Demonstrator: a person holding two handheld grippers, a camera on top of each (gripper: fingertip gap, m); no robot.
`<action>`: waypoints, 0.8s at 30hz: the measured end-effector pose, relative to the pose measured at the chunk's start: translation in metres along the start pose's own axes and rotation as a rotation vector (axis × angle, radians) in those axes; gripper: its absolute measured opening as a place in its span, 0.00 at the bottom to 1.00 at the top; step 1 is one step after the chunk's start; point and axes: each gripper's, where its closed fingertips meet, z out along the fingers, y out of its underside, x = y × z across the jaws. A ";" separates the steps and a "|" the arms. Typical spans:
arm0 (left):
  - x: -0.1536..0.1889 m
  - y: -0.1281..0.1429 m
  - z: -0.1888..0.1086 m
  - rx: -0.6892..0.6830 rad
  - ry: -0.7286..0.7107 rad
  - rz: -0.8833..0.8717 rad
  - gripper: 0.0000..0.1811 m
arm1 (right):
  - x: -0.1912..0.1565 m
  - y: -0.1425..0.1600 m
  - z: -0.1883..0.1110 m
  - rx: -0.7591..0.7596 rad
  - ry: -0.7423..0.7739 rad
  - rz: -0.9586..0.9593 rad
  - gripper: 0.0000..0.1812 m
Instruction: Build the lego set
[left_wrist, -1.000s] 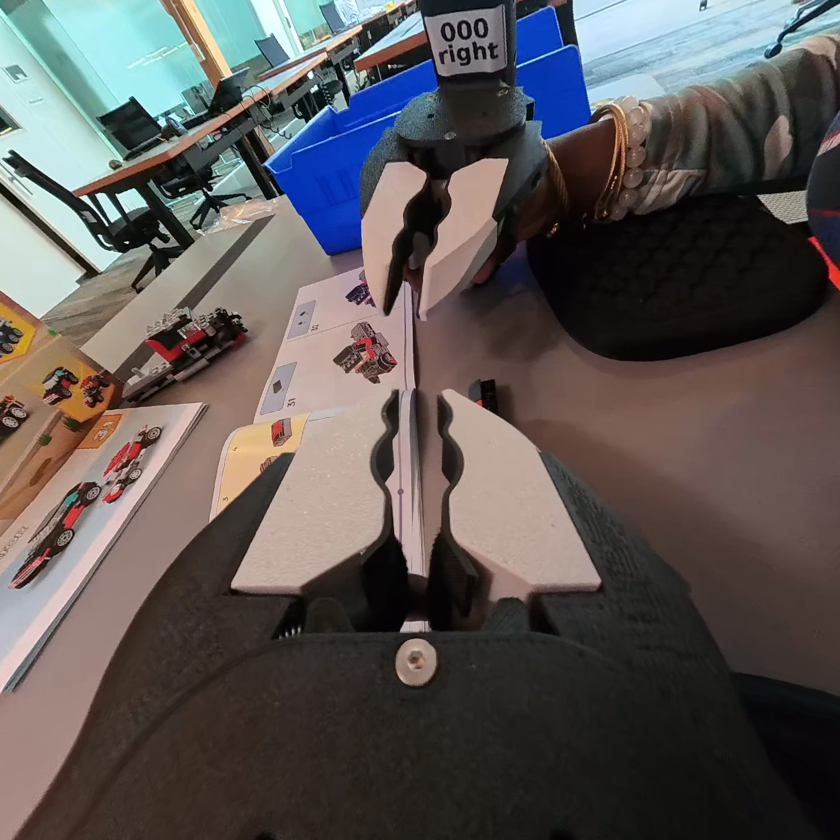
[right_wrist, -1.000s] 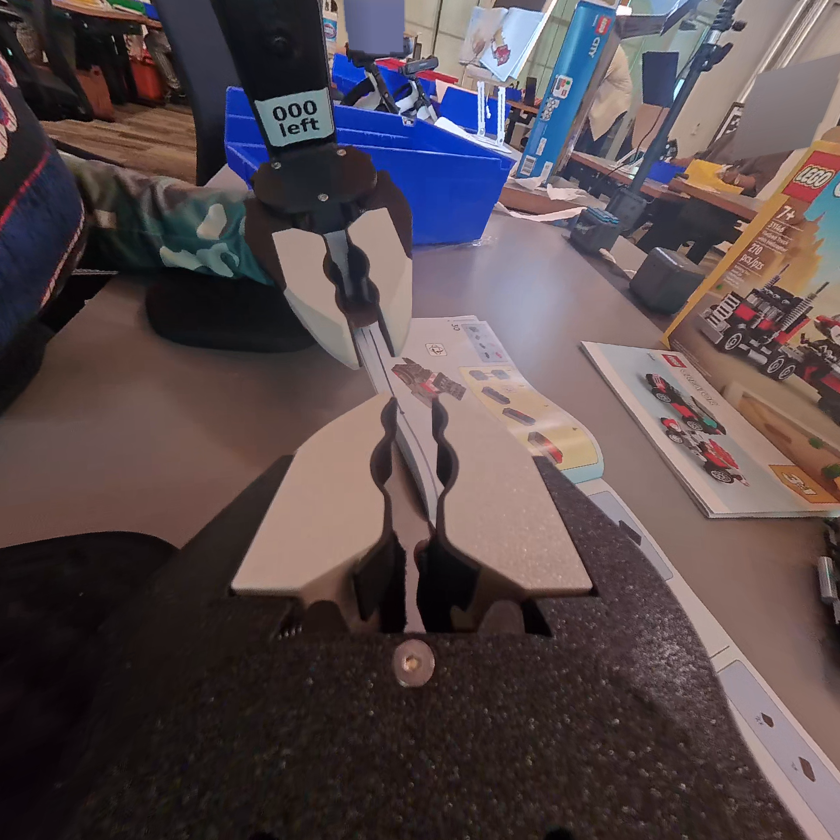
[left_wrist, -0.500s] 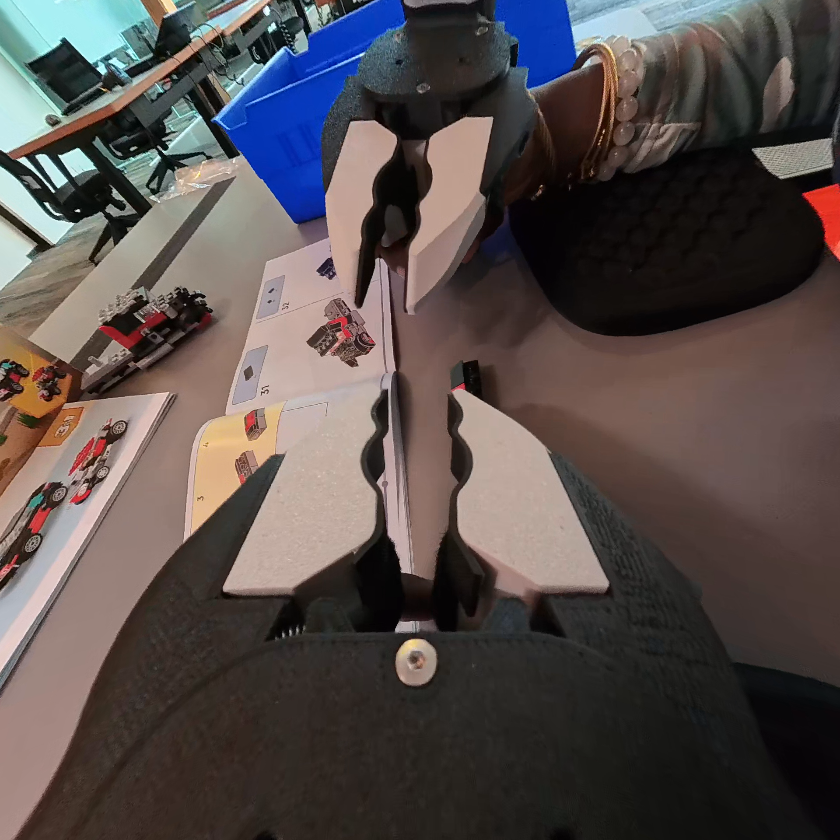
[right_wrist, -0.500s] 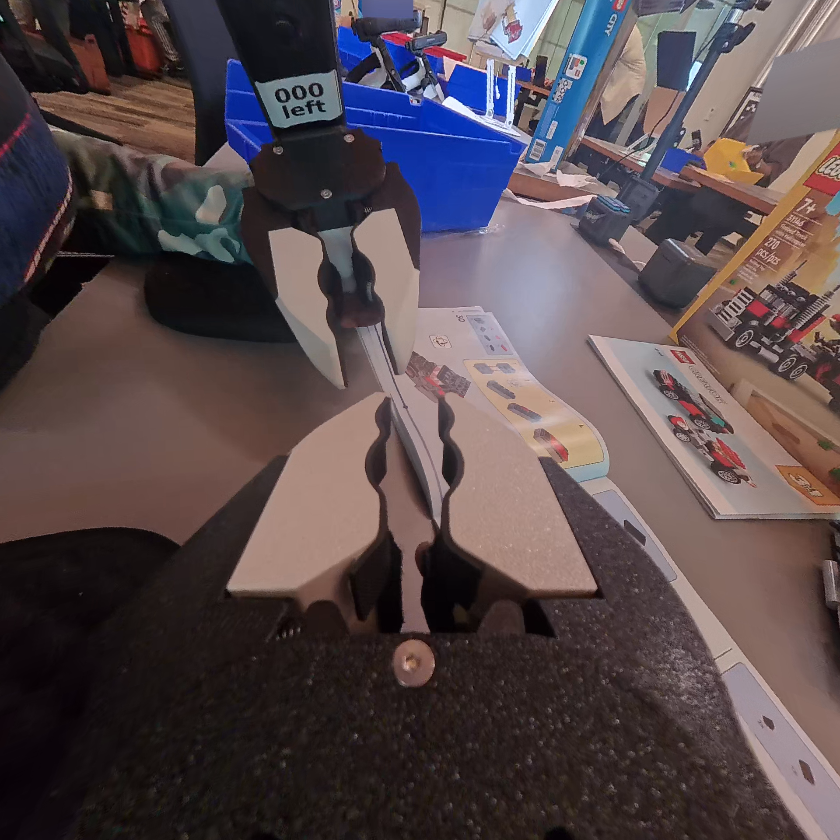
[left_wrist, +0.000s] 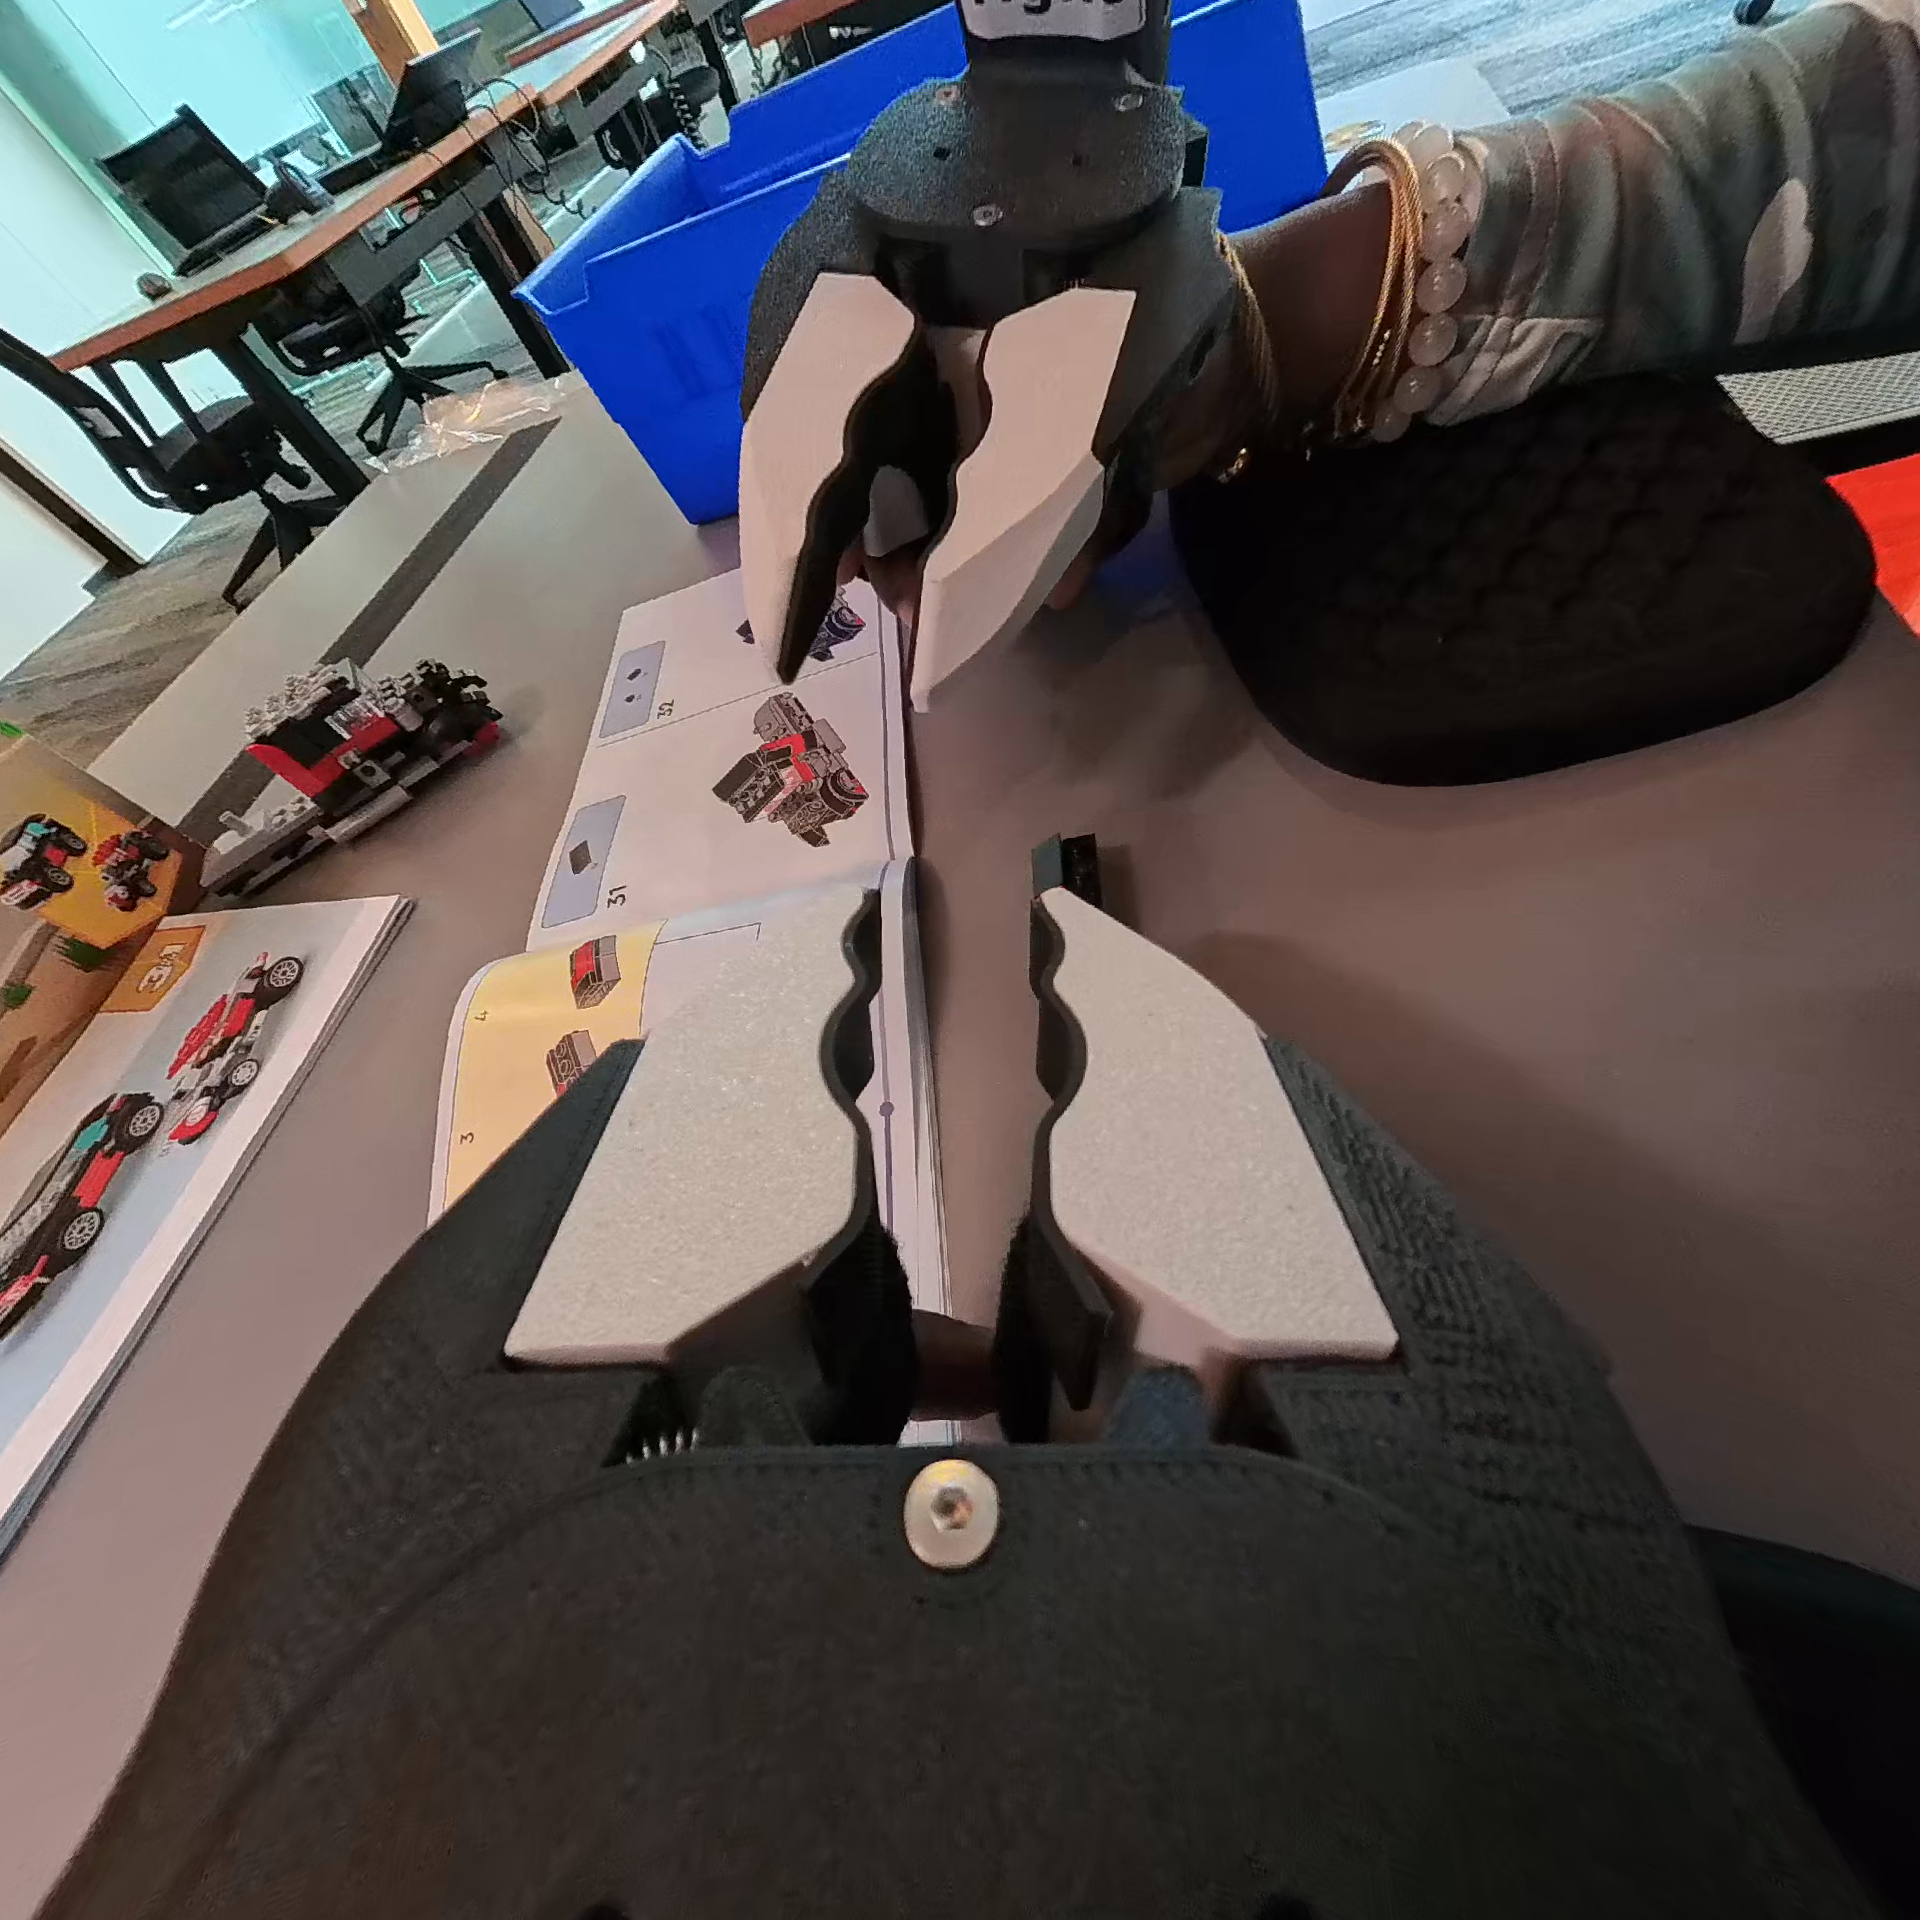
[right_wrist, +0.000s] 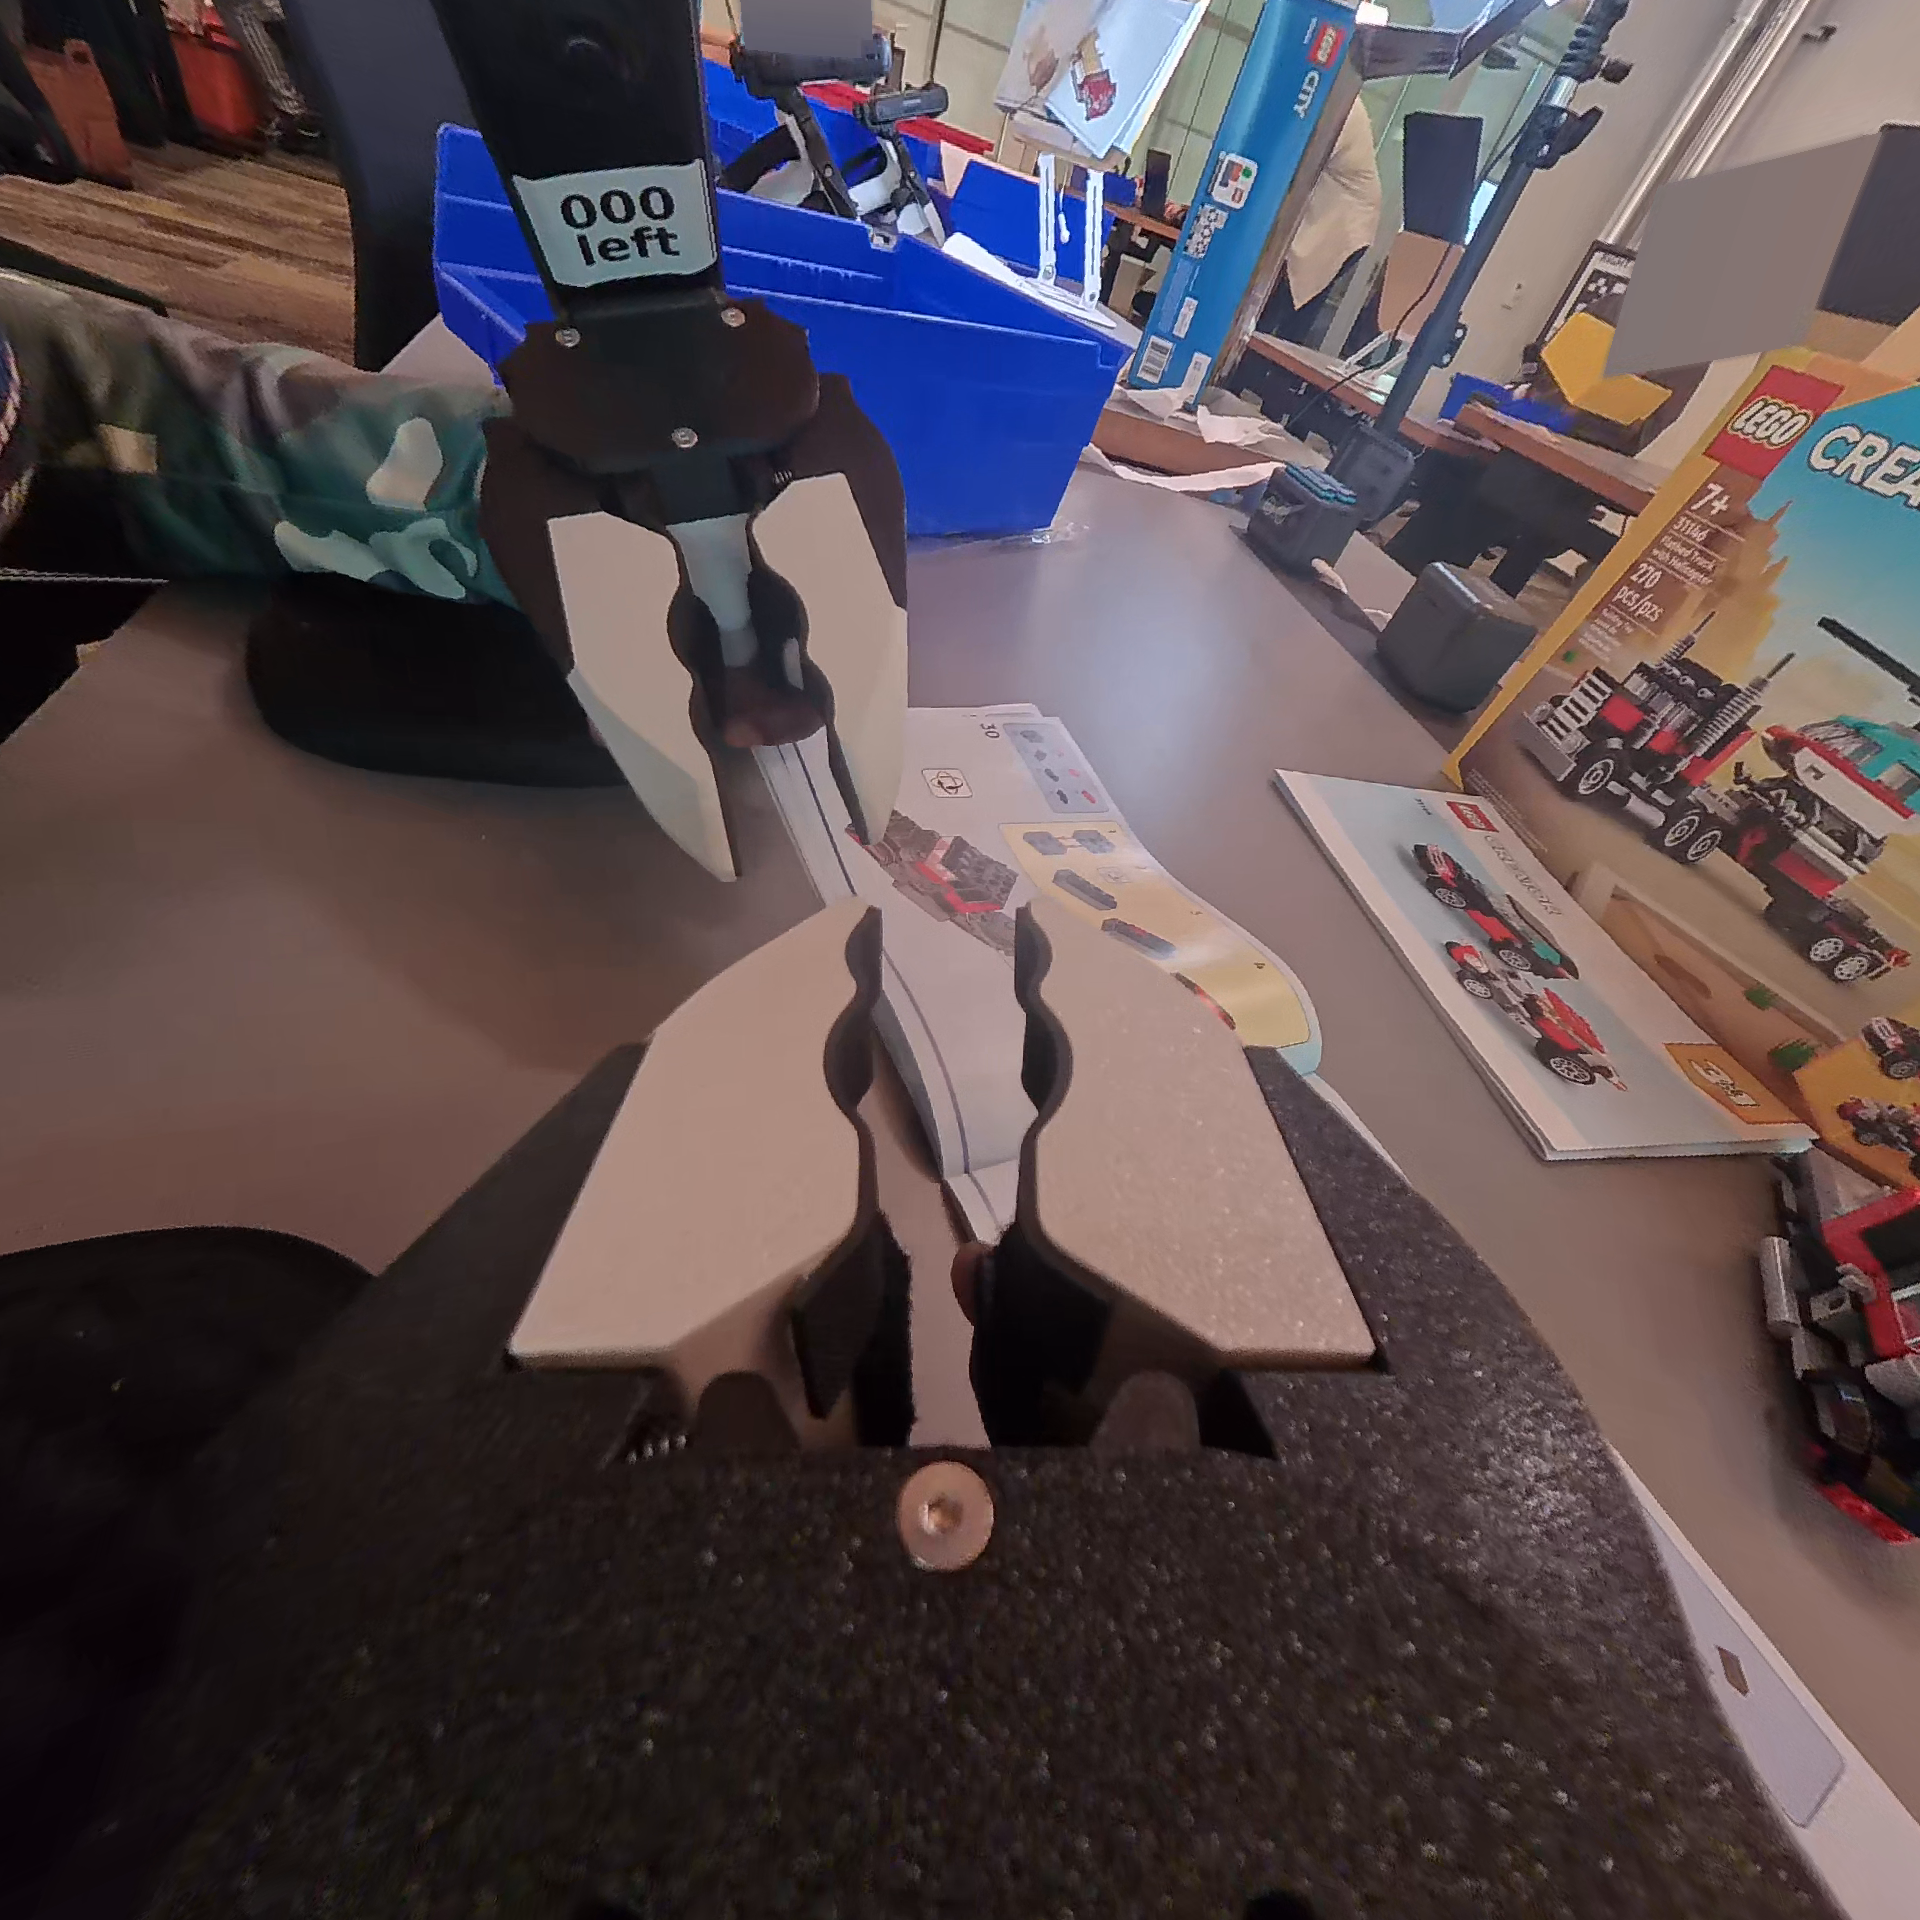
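Change: the left gripper (left_wrist: 961, 904) and right gripper (right_wrist: 945, 920), both clamped on the fold of the booklet (left_wrist: 727, 748) a second ago, have spread their jaws; both are now released and hold nothing.
Fold: it runs between each pair of fingers, brushing the left gripper's left finger only.
Meaning: the page-creasing looks finished; the booklet lies open on the table (left_wrist: 1455, 1039), so picking parts can likely begin.
Model: the part-built truck (left_wrist: 353, 748) sits at 10 o'clock from the booklet in the left wrist view, well apart and untouched.
Brick: a small black brick (left_wrist: 1075, 862) lies just beside the fold at 3 o'clock, near the left gripper's right fingertip.
Around: a second booklet (left_wrist: 156, 1091) at 8 o'clock, a blue bin (left_wrist: 665, 312) at 12, a black pad (left_wrist: 1507, 582) at 2, the box (right_wrist: 1714, 675) beyond.
Obstacle: the grippers face each other closely over the fold and may knock together.
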 end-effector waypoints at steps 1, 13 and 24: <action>0.000 0.000 0.000 -0.001 0.000 0.001 0.15 | 0.000 0.000 0.000 -0.002 -0.002 0.000 0.13; 0.001 0.001 0.000 -0.007 0.008 0.003 0.15 | 0.003 -0.002 -0.001 -0.012 0.019 -0.024 0.13; 0.004 0.003 0.001 -0.019 0.026 0.015 0.16 | 0.000 -0.108 -0.127 -0.010 0.254 -0.137 0.16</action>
